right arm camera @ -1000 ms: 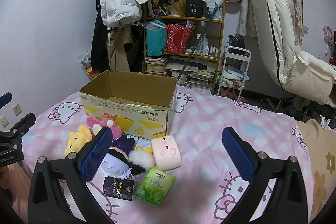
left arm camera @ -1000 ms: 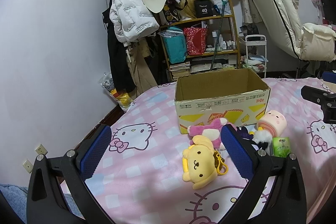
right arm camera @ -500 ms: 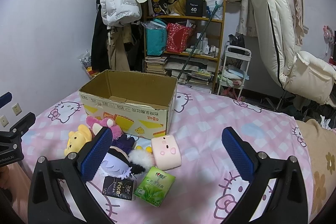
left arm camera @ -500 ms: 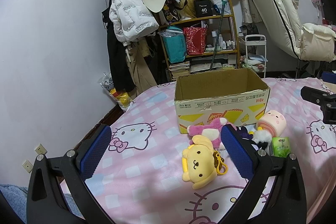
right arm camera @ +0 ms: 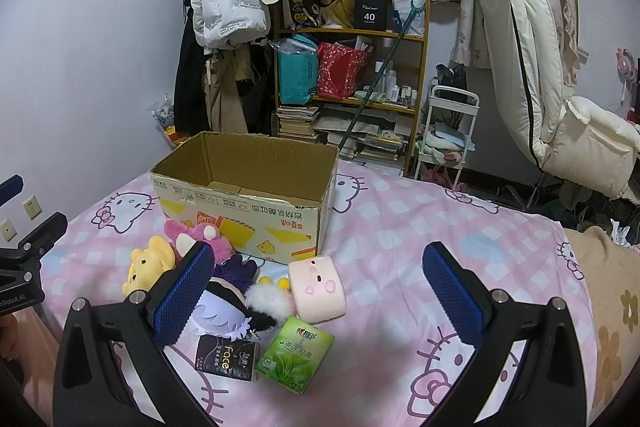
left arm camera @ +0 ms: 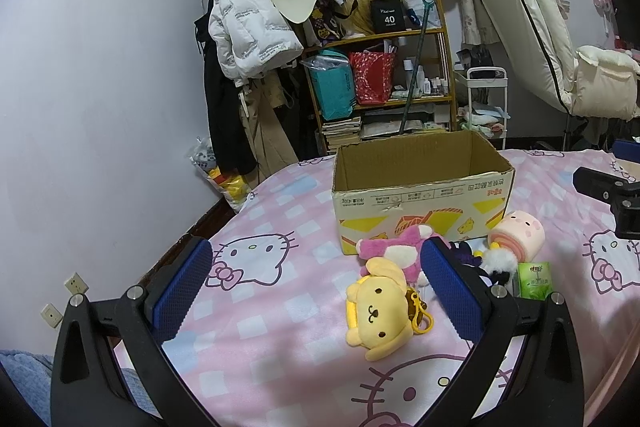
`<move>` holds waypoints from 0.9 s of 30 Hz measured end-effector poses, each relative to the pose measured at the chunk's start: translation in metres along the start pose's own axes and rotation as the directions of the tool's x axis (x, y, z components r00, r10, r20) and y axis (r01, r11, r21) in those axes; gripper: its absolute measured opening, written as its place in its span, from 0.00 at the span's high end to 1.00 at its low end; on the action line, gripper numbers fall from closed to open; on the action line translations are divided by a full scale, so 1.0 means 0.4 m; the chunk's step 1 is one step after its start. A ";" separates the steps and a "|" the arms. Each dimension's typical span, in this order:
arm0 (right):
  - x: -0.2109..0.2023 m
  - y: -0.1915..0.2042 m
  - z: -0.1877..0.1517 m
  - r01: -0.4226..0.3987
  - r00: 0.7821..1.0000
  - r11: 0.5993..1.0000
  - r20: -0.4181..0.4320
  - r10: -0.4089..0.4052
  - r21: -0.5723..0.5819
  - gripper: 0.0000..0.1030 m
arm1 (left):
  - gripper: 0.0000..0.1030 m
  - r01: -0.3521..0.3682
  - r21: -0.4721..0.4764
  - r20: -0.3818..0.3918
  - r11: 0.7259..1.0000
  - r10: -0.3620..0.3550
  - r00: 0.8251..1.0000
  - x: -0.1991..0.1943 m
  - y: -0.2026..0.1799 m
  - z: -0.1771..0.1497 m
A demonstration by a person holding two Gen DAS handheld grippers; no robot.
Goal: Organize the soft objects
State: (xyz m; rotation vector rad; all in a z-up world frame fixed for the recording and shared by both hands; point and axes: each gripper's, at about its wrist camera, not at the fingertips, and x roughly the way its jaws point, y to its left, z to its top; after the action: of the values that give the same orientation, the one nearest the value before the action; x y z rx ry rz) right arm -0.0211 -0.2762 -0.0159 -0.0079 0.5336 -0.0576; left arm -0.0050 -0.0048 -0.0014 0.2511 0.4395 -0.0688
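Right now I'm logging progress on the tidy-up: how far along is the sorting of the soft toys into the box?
Barely started. Done: nothing; the cardboard box shows only bare flaps inside. In hand: nothing; the left tool and right tool are both open. Left: the yellow dog plush, pink plush, purple-haired doll and pink roll plush all lie on the bed in front of the box.

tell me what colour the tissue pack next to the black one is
Green, clearest in the right wrist view.

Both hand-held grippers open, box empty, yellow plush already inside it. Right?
Not quite: the yellow plush lies on the bedspread in front of the cardboard box, as the left wrist view shows. Left hand-held gripper and right hand-held gripper are open.
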 end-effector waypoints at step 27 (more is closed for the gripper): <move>0.058 -0.029 0.013 -0.049 0.995 0.996 -0.083 0.056 0.073 0.00 | 0.01 0.065 -0.020 -0.095 0.998 -0.066 0.993 0.084 -0.004 0.046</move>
State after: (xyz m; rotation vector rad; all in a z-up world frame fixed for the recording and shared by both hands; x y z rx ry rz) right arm 0.0008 -0.2890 -0.0231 0.0779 0.6164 -0.0255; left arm 0.0328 -0.0116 0.0001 0.2244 0.5437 -0.1175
